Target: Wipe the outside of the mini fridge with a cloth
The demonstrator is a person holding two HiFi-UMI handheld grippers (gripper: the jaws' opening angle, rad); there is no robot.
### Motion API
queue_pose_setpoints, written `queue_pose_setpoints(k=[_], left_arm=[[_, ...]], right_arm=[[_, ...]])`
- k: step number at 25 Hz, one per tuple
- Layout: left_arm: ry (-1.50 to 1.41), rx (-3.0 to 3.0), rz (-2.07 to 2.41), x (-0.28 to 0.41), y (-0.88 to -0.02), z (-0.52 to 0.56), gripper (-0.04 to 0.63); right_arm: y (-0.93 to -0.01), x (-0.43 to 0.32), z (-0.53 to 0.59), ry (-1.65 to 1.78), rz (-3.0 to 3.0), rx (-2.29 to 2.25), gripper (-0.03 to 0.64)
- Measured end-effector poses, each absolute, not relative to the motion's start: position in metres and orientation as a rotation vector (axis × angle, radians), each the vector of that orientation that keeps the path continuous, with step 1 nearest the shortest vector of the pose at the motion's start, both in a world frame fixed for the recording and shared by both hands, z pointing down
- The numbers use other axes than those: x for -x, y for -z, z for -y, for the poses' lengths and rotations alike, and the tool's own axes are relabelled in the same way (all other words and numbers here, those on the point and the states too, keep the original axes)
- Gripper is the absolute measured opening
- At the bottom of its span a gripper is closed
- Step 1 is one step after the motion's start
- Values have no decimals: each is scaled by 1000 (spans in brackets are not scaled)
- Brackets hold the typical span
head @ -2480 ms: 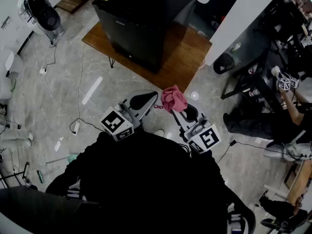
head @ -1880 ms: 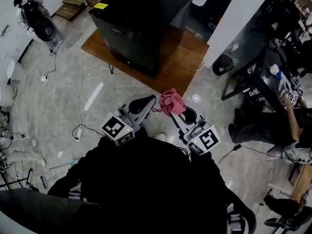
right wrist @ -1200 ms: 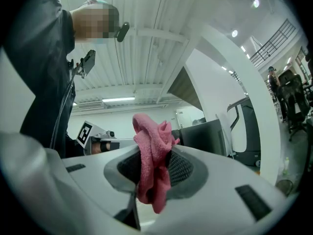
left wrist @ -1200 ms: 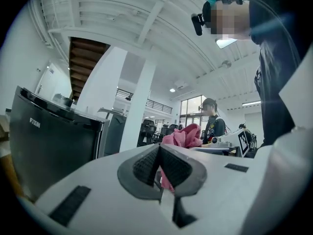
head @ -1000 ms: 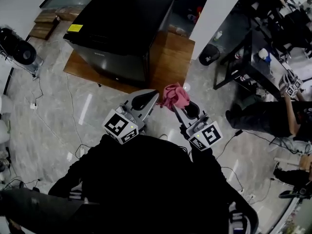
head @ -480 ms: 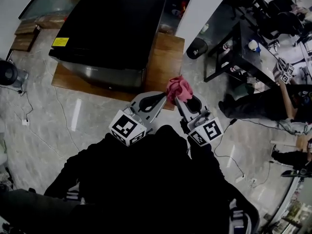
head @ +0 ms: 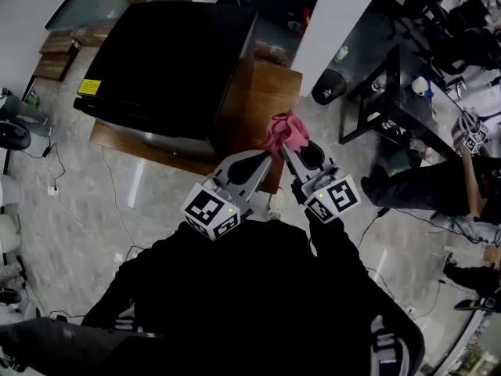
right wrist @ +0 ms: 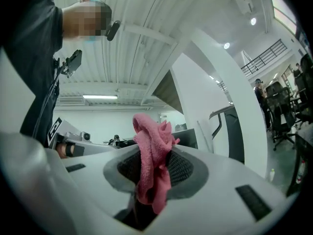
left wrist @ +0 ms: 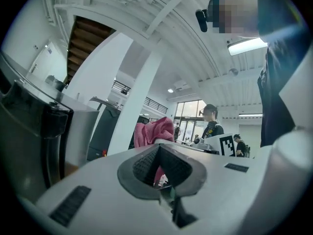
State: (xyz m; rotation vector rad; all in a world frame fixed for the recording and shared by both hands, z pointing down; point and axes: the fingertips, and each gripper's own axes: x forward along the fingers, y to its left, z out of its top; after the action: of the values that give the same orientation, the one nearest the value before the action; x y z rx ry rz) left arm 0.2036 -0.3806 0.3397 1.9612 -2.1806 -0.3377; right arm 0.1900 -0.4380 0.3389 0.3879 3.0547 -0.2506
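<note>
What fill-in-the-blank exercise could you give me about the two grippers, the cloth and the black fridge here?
1. The right gripper has its jaws shut on a ____ cloth.
2. The left gripper has its jaws together with ____ between them.
3. The mini fridge stands on a low ____ table.
Missing words: pink; nothing; wooden.

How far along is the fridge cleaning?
Done: the cloth is clamped in the right gripper. In hand: it is held up beside the fridge, not touching it as far as I can tell. Left: all the wiping, it seems; the left gripper is shut and empty.
</note>
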Motion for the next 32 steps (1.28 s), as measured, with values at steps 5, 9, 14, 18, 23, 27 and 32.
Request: queue_pose_setpoints(k=[5, 9, 14, 18, 23, 27, 32], left_arm=[[376, -1793, 2330, -184, -338, 419, 6], [379, -1660, 2477, -164, -332, 446, 6], [374, -1525, 2621, -147, -330, 473, 6], [337, -1432, 2700, -126, -322, 478, 6], [306, -1330, 2761, -96, -322, 477, 6], [290, -1302, 2776, -84, -331, 479, 6], [260, -1282, 2760, -74, -361, 483, 6]], right_arm=[[-334, -152, 481, 282, -2991, -552, 110], [-332, -110, 510, 294, -2934, -657, 110], [-337, -57, 539, 422, -2860, -687, 109], [-331, -11, 537, 545, -2790, -710, 110], [-340, 37, 523, 668, -2762, -709, 109], [-356, 54, 521, 702, -2760, -663, 109], [-377, 63, 525, 732, -2743, -617, 106]])
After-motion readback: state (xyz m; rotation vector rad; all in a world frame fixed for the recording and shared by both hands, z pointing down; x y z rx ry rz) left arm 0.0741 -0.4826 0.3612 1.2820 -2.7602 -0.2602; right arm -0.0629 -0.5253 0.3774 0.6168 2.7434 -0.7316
